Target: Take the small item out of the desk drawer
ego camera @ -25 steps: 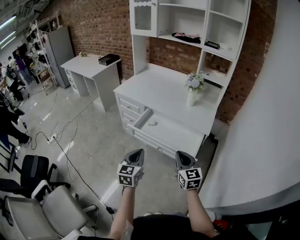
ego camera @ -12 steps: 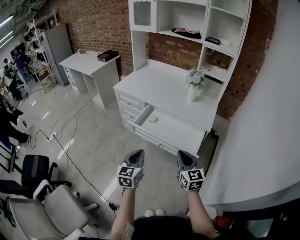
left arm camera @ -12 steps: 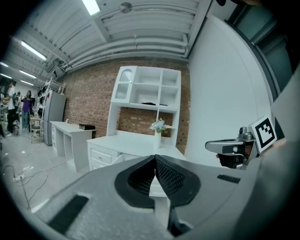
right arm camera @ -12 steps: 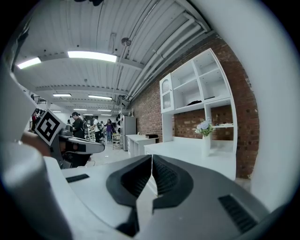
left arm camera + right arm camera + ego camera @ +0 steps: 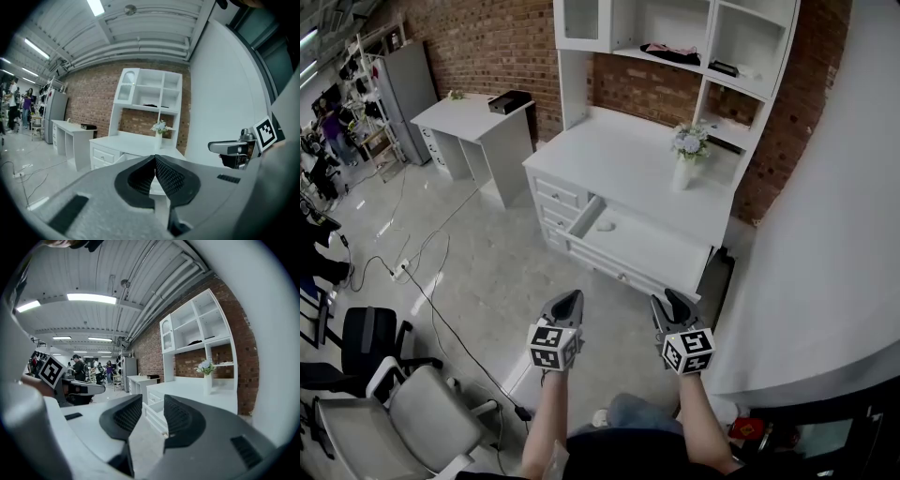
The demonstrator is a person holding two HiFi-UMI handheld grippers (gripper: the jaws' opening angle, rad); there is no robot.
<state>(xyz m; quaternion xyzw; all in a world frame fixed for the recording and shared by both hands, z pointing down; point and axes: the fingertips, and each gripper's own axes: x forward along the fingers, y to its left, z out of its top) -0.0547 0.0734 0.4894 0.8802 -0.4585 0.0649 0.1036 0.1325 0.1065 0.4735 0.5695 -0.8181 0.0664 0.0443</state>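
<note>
We are standing well back from the white wooden desk with its shelf unit (image 5: 614, 173), both tongs held out over the floor and neither reaching it yet. The left gripper (image 5: 571, 298) is sitting with its jaws pressed together and nothing in them. The right gripper (image 5: 673, 298) is opening its jaws, with only air between them. The long white drawer under the desktop (image 5: 652, 255) is standing pulled out, and the small pale oval item (image 5: 606, 226) is lying on its floor near the left end, close to the side wall and apart from the front wall. We are judging the main risks as follows. The item is sitting close to that side wall, so a jaw coming down could strike the wall or nudge the piece rearward under the desktop. It is also pale on white, so we are expecting aim to be hard. At this range the item is too small for us to tell which way it is pointing. Its longer side seems to run roughly along the drawer's length, though we are holding that loosely.
</note>
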